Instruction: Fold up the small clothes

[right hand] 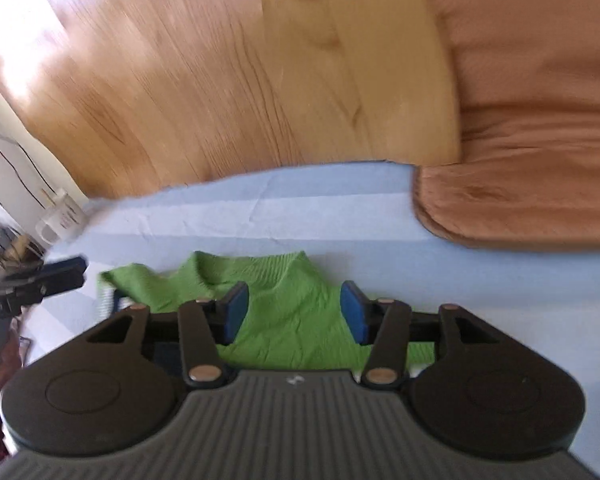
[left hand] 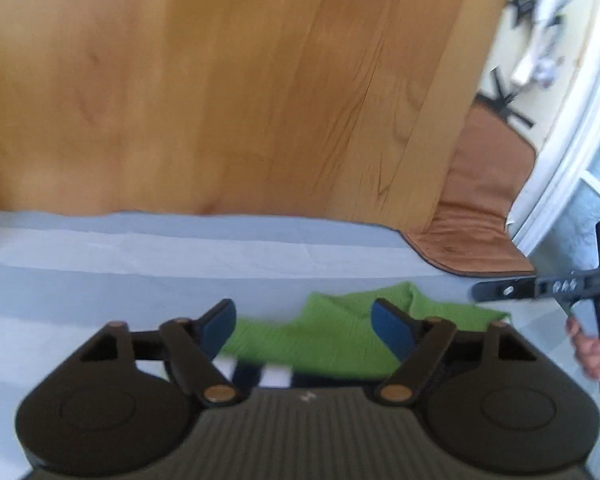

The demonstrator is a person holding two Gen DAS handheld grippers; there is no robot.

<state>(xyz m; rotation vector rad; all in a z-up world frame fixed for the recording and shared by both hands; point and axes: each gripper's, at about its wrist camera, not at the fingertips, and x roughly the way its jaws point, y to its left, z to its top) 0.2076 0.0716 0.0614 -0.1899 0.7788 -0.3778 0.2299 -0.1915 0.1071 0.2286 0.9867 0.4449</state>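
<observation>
A pale blue cloth with broad lighter stripes (left hand: 140, 256) covers the near part of a honey-coloured wooden tabletop (left hand: 220, 80), whose grain runs away from the cameras; at the table's far right edge sits a tan padded chair cushion (left hand: 488, 200), and beyond it the left wrist view shows a cream floor, a black star-shaped chair base (left hand: 504, 100) and a white-framed window (left hand: 572, 152). At the left rim of the right wrist view a clear plastic measuring jug (right hand: 60, 220) stands by the wall among blurred clutter. One small bright green ribbed knit garment (right hand: 292, 316) lies flat on the blue cloth, close in front of both grippers; its long axis runs left to right across the views, with a ribbed opening turned toward the far side of the table, and a strip of dark-and-white striped fabric (left hand: 268, 372) shows at its near edge. There are two grippers, each with two blue-padded fingers. The left gripper (left hand: 304, 328) has its jaws spread wide above the garment, pads clear of the knit. The right gripper (right hand: 296, 312) is likewise spread, a little narrower, the green knit seen between the pads but not pinched. A hand (left hand: 588, 348) grips the right gripper's handle
</observation>
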